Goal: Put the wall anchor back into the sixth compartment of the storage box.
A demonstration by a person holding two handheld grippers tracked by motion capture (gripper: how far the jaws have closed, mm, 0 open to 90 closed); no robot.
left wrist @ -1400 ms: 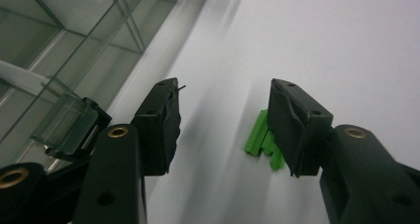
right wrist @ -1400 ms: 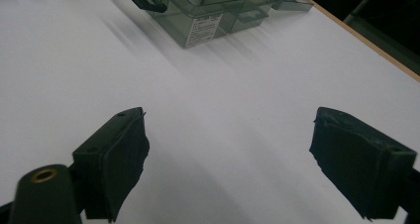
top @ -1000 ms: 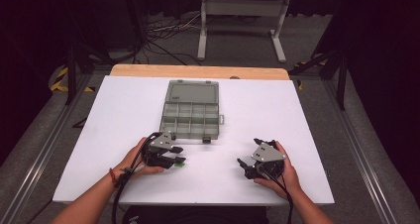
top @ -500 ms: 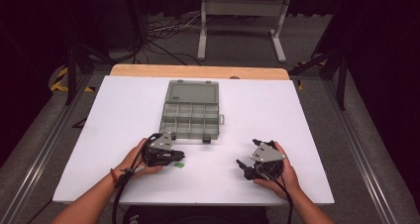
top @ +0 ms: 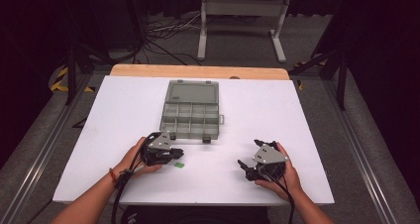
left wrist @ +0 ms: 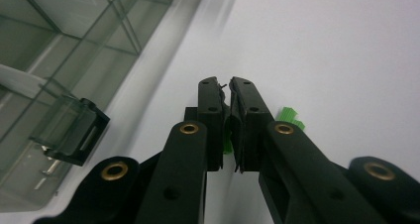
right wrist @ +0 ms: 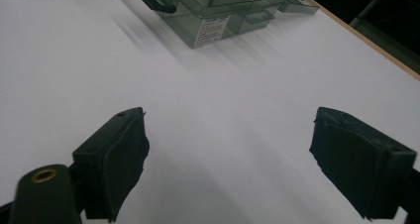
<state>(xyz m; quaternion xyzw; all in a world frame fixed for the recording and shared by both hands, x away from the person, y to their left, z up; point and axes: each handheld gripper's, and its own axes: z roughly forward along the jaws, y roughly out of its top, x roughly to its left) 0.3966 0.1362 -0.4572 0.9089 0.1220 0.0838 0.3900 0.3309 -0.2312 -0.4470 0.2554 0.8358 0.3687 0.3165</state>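
A small green piece (top: 180, 163) lies on the white table (top: 124, 115), just off the tips of my left gripper (top: 181, 153). In the left gripper view the jaws of my left gripper (left wrist: 228, 83) stand almost together, having closed within the last second. The green piece (left wrist: 289, 117) shows beside the right jaw, and a sliver of it through the gap. I cannot tell whether the pads pinch it. My right gripper (top: 249, 153) rests on the table at the right, held by a hand. In its own view my right gripper (right wrist: 230, 117) is wide open over bare table.
A grey clear-plastic organizer box (top: 190, 112) with its lid open stands mid-table beyond both grippers. Its latch (left wrist: 69, 132) is close to the left of my left gripper. The box (right wrist: 218, 11) is ahead of the right gripper. The table's front edge (top: 198, 203) is near the wrists.
The left gripper's jaws have closed from spread to nearly together beside the green piece. Both hands and the green piece stayed where they were.
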